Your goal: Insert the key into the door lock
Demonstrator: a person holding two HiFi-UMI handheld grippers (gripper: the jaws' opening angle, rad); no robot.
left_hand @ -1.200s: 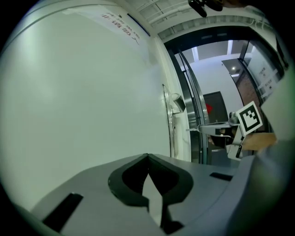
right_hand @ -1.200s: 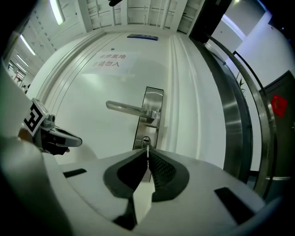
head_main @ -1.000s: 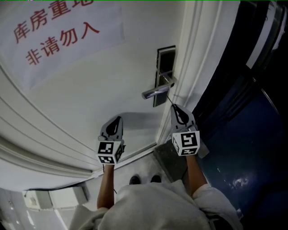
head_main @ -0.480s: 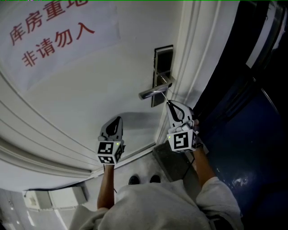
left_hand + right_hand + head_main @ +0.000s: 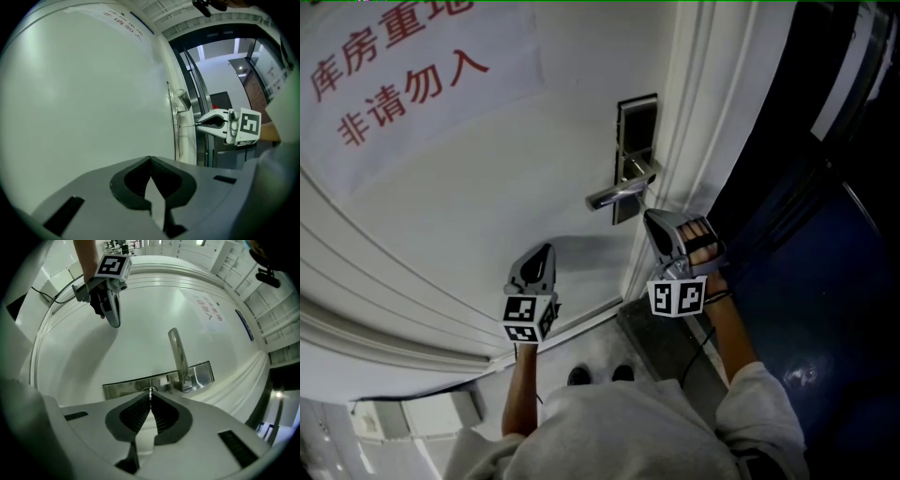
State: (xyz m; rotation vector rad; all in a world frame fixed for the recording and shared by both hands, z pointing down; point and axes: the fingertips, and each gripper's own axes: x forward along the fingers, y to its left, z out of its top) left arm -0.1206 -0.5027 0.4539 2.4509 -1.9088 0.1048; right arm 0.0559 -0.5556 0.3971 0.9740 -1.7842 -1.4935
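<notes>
A white door [image 5: 487, 187] fills most of the head view, with a dark blue surface [image 5: 825, 309] from 3 to 5 o'clock. Nearest, at 6 o'clock, are the person's pale grey top [image 5: 628, 431] and two dark shoes [image 5: 579, 376] on a grey floor strip [image 5: 661, 342].

The left hand-held gripper [image 5: 547, 247], at 7 o'clock from the lever handle [image 5: 614, 195], points at a bare stretch of the door. Its own view shows the jaws closed tip to tip with nothing between them.

The right hand-held gripper [image 5: 649, 216] sits at 5 o'clock from that lever, at the 6 o'clock end of the lock plate [image 5: 636, 131]. Its jaws are clamped on the key [image 5: 150, 390], a thin metal blade standing out past the tips. In the left gripper view the blade bridges the short gap from the jaw tips to the plate, so its end meets the plate. Whether it sits in the keyhole I cannot tell, since the jaws cover that spot in the right gripper view. There the lever rises at 1 o'clock from the jaw tips.

Farthest, at 10 o'clock in the head view, a paper sign [image 5: 422, 84] with red characters is stuck on the door.
</notes>
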